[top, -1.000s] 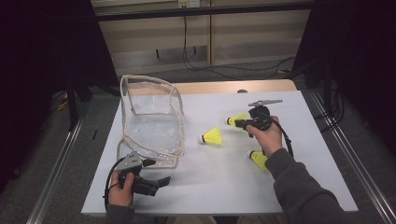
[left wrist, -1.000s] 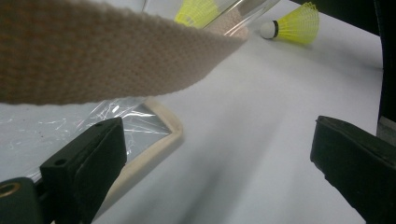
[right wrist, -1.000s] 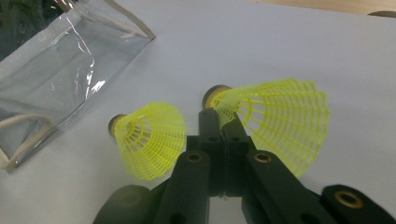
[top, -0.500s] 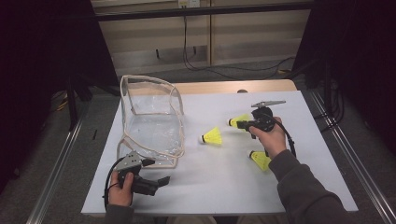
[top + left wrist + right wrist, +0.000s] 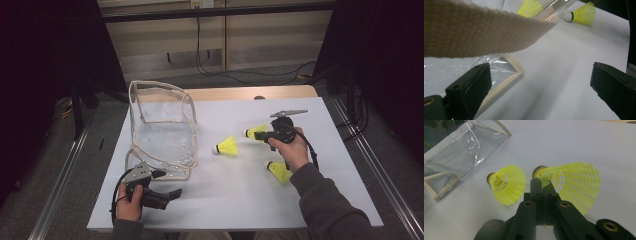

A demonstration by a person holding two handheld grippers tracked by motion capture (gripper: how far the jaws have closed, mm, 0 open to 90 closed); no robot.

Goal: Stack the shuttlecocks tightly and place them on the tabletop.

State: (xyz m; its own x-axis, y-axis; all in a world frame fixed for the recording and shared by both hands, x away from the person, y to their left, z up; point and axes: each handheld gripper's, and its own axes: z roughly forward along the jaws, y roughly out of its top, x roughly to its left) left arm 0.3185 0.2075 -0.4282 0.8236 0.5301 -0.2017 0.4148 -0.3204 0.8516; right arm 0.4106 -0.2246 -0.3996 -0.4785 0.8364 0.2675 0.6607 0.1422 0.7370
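Table (image 5: 320, 200): white top, wood strip along far edge.
Bag (image 5: 162, 130): clear plastic w/ beige webbing trim, open, on left half of table, running from far edge toward near-left corner; strap (image 5: 481, 30) crosses close in front of left gripper view.
R gripper (image 5: 261, 134): right-centre of table, jaws clenched on netted skirt of held shuttle (image 5: 571, 183); yellow, cork end pointing at bag.
L gripper (image 5: 172, 195): near-left corner, just beside bag's near edge, jaws released, wide apart, nothing between.
Mid shuttle (image 5: 226, 146): lying on table centre, between bag & R gripper, apart from both.
Near shuttle (image 5: 278, 170): right-centre, partly under R hand (image 5: 292, 152).
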